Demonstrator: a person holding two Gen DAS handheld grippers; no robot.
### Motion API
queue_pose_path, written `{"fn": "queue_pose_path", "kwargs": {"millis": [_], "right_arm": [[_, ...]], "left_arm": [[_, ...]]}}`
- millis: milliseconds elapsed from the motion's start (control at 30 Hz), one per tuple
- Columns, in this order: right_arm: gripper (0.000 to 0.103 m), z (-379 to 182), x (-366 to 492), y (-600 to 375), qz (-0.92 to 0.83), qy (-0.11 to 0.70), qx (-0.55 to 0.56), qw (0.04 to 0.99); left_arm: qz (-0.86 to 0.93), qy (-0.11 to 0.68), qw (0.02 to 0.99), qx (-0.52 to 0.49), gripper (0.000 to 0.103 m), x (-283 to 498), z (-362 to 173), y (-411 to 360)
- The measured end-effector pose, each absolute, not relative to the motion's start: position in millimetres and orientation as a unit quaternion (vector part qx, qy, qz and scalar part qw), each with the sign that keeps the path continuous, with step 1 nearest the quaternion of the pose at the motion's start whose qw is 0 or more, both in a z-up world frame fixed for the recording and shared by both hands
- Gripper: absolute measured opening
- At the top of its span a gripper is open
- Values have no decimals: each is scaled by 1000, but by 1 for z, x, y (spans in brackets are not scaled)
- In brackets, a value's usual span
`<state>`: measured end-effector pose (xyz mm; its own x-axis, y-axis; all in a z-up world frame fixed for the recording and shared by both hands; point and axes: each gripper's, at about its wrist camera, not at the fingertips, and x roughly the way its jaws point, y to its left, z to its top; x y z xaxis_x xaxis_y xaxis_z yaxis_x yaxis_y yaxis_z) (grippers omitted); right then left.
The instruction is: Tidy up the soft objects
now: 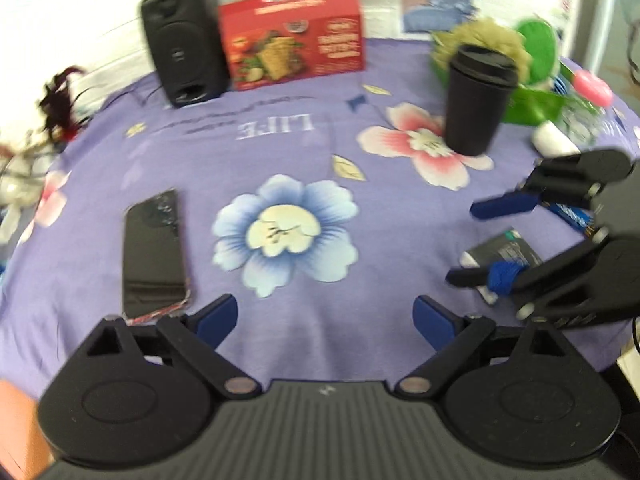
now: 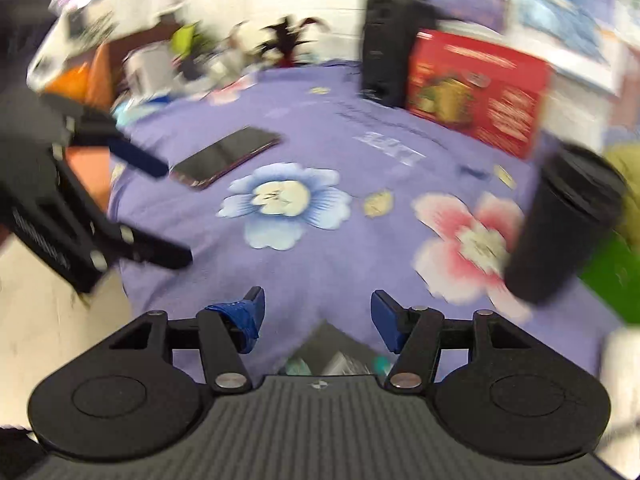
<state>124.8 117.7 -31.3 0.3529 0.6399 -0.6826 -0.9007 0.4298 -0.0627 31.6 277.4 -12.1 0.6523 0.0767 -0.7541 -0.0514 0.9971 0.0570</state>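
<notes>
Left wrist view has the left gripper wide apart and empty, the right gripper beside it partly apart and empty, so a fresh pick seems pending: reach far ahead to the fluffy toy in the green basket.

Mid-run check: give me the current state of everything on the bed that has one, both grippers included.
left gripper: open, nothing between the fingers
right gripper: open, nothing between the fingers
black cup: upright, lid on
phone: lying flat, screen dark
red box: standing on its long edge, closed
speaker: upright
green basket: holding a fluffy tan object
dark pouch: lying flat under the right gripper
</notes>
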Motion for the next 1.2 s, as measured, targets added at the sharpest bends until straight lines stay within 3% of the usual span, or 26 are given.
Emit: {"fn": "queue_pose_path", "kwargs": {"millis": [133, 733, 1200], "right_arm": [[44, -49, 129, 119, 454, 308, -275, 789], [47, -50, 113, -60, 347, 358, -188, 846], [48, -34, 116, -132, 269, 356, -143, 884]], "left_arm": [[40, 413, 910, -5, 94, 33, -15, 285], [-104, 437, 891, -65, 94, 122, -24, 166], [-238, 439, 854, 148, 94, 174, -37, 57]]}}
